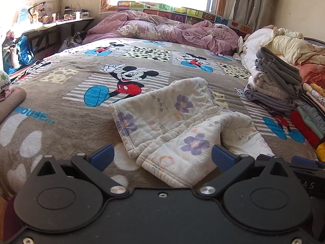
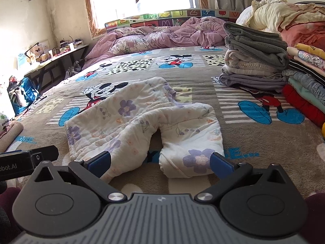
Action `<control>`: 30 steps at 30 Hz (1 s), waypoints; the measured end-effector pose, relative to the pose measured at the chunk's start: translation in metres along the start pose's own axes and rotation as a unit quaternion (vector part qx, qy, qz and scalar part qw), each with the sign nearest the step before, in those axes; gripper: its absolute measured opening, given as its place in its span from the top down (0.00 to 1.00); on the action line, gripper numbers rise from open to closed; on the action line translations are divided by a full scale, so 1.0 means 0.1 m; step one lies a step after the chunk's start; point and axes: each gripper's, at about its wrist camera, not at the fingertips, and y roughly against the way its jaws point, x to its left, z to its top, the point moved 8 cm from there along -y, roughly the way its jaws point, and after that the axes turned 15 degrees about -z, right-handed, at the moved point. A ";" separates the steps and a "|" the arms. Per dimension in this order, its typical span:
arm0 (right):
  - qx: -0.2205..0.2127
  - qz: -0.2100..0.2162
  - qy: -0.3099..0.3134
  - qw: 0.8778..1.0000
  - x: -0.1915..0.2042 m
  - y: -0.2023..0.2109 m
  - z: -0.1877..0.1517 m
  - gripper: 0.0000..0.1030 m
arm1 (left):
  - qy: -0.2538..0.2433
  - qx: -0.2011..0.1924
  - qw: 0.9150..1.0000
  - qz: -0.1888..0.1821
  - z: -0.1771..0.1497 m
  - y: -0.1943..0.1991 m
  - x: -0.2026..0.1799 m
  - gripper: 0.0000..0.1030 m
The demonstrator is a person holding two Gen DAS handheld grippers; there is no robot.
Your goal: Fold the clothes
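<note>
One pair of white quilted floral trousers (image 1: pixel 178 126) lies crumpled near the front edge of the bed (image 1: pixel 67 93), its two legs pointing toward the cameras. Left hand-held gripper (image 1: pixel 162 156): two blue fingers spread wide, holding nothing, just short of the near leg cuff. Right hand-held gripper (image 2: pixel 160 160): two fingers likewise spread, empty, with both cuffs between them. One stack of folded grey clothes (image 2: pixel 251 65) stands at the right; one crumpled pink duvet (image 1: pixel 162 28) lies at the head.

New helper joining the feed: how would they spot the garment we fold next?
On the cartoon-mouse blanket, look left of the folded clothes stack. The small quilted pants lie loose before both tongs: white with purple flowers, the only unfolded piece there.
</note>
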 end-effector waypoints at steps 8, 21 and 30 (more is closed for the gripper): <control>-0.020 0.040 -0.048 0.998 -0.19 -0.45 0.35 0.00 | -0.068 0.024 0.996 -0.058 0.40 -0.57 -0.05 0.00; 0.029 0.087 -0.158 0.983 -0.82 -1.66 0.67 0.03 | -0.179 0.105 0.974 -0.088 1.12 -1.73 -0.33 0.04; 0.078 0.140 -0.212 0.964 -0.94 -1.99 0.62 0.24 | -0.224 0.156 0.958 -0.086 1.47 -2.66 -0.51 0.17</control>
